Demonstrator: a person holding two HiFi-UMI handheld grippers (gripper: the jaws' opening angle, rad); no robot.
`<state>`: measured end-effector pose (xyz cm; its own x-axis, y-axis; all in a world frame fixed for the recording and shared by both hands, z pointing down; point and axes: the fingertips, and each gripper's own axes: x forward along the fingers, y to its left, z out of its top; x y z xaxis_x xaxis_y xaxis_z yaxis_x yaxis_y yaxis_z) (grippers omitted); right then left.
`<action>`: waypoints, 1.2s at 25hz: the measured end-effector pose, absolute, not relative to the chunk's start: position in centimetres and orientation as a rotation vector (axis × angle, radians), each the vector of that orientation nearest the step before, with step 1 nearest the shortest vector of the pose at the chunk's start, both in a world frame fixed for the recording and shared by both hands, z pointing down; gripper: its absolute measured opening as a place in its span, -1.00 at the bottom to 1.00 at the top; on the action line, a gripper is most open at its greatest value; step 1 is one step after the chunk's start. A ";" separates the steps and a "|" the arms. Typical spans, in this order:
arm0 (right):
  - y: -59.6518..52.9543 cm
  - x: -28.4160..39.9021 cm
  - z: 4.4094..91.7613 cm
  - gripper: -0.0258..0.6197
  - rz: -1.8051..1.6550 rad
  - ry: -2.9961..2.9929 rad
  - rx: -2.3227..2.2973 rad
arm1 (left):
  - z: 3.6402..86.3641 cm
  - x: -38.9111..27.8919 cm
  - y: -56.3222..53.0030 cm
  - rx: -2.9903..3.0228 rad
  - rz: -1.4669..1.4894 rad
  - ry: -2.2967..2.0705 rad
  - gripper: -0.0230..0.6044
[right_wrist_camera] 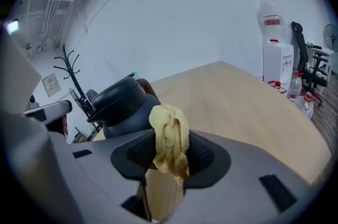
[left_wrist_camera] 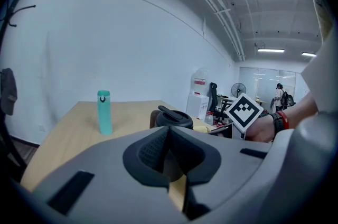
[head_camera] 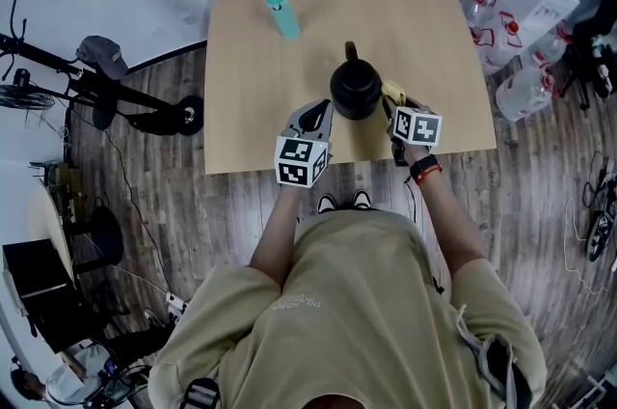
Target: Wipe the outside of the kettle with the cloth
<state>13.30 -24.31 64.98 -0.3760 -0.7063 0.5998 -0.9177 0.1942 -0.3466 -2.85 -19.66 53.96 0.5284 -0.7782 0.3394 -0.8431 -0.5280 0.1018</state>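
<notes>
A black kettle (head_camera: pixel 355 89) with a brown handle stands near the front of the wooden table (head_camera: pixel 251 60). My right gripper (head_camera: pixel 396 111) is shut on a bunched yellow cloth (right_wrist_camera: pixel 169 136), just right of the kettle (right_wrist_camera: pixel 121 106), with the cloth (head_camera: pixel 393 93) close beside its wall. My left gripper (head_camera: pixel 317 120) is shut with nothing between its jaws, just left of and in front of the kettle (left_wrist_camera: pixel 171 118). Whether the cloth touches the kettle I cannot tell.
A teal bottle (head_camera: pixel 282 13) stands upright farther back on the table; it also shows as a teal bottle (left_wrist_camera: pixel 104 112) in the left gripper view. Water jugs and boxes (head_camera: pixel 525 21) crowd the floor to the right. A black stand (head_camera: pixel 96 89) lies on the floor at left.
</notes>
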 end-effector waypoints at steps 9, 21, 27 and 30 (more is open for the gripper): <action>-27.3 13.4 65.6 -0.41 0.936 -2.205 1.428 | 53.9 -4.0 -20.3 2.487 0.388 -1.406 -0.85; -28.8 13.4 65.3 -0.41 0.818 -2.212 1.307 | 54.1 -6.8 -19.9 2.441 0.392 -1.472 -0.85; -28.3 12.8 64.8 -0.41 0.824 -2.200 1.324 | 53.9 -7.0 -19.8 2.456 0.390 -1.451 -0.85; -27.4 13.5 65.2 -0.41 0.850 -2.165 1.393 | 53.9 -6.8 -19.7 2.465 0.379 -1.430 -0.85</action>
<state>13.48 -27.43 65.19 -0.4051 -0.6525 0.6404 -0.9139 0.3087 -0.2636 -6.78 -19.68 53.95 0.4798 -0.8031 0.3532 -0.8727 -0.4784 0.0978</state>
